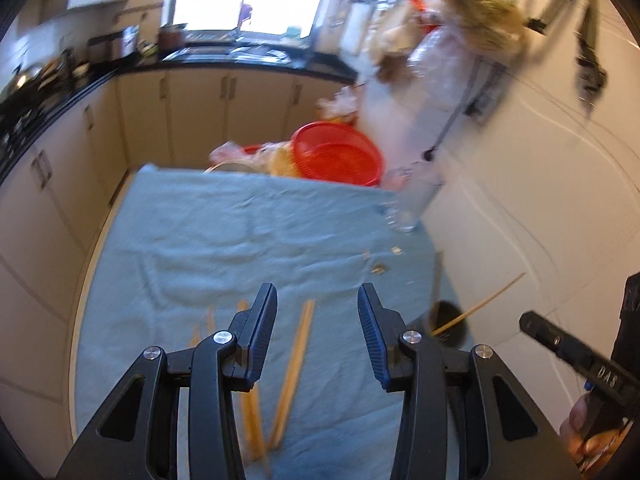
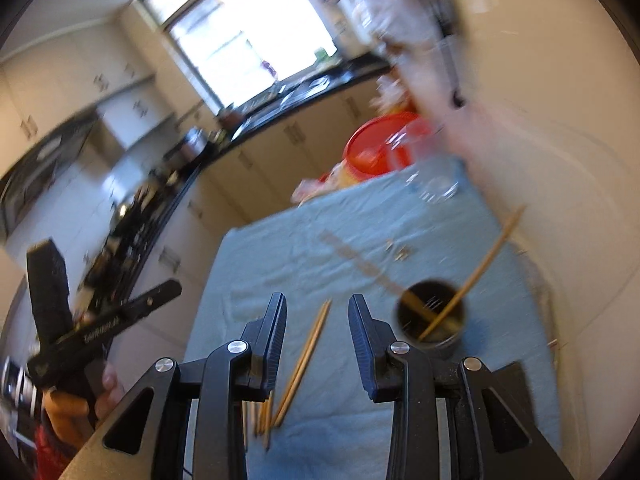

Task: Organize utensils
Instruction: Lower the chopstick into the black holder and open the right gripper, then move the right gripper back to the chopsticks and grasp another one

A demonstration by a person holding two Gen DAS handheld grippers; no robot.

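Note:
Several wooden chopsticks [image 1: 298, 360] lie loose on a blue cloth [image 1: 200, 240]. My left gripper [image 1: 317, 292] hangs open above them with nothing between its pads. A black cup [image 1: 450, 322] stands at the cloth's right edge with a chopstick leaning out of it. In the right wrist view my right gripper [image 2: 318, 300] is also open and empty, over a pair of chopsticks [image 2: 308, 356]. The black cup [image 2: 432, 316] sits just right of it and holds two chopsticks. Both views are blurred.
A red basin [image 1: 338, 152] and a clear glass [image 1: 408, 204] stand at the cloth's far end. Small metal bits [image 1: 380, 268] lie near the right edge. A white wall [image 1: 520, 200] runs along the right. A kitchen counter [image 1: 240, 60] is behind. A hand [image 2: 108, 384] is at the left.

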